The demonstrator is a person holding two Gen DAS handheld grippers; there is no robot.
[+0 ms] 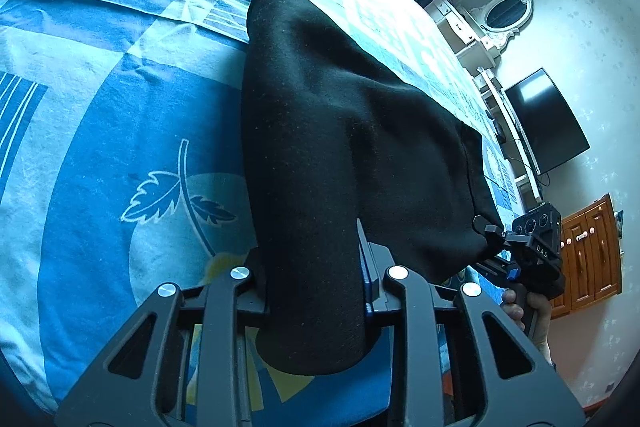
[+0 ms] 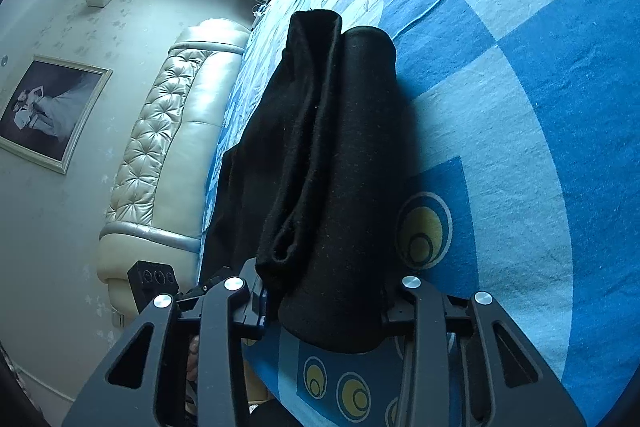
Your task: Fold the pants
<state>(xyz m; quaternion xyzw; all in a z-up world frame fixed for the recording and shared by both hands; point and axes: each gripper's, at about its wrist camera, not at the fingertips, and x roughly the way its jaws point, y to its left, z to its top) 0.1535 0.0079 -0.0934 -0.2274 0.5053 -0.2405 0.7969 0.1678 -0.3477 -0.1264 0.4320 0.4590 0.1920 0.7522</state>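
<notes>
Black pants (image 1: 344, 131) hang lifted above the bed, stretched between my two grippers. My left gripper (image 1: 316, 291) is shut on one end of the fabric, which drapes over and hides the fingertips. In the left wrist view the right gripper (image 1: 490, 231) pinches the other end at the far right. In the right wrist view the pants (image 2: 332, 155) hang in folded layers, and my right gripper (image 2: 332, 303) is shut on them. The left gripper (image 2: 180, 291) shows at lower left, its fingertips mostly hidden by cloth.
A bed with a blue patterned sheet (image 1: 120, 131) lies under the pants. A cream tufted headboard (image 2: 160, 155) stands at one side. A TV (image 1: 548, 123), a white dresser with mirror (image 1: 496, 23) and a wooden cabinet (image 1: 592, 251) line the wall.
</notes>
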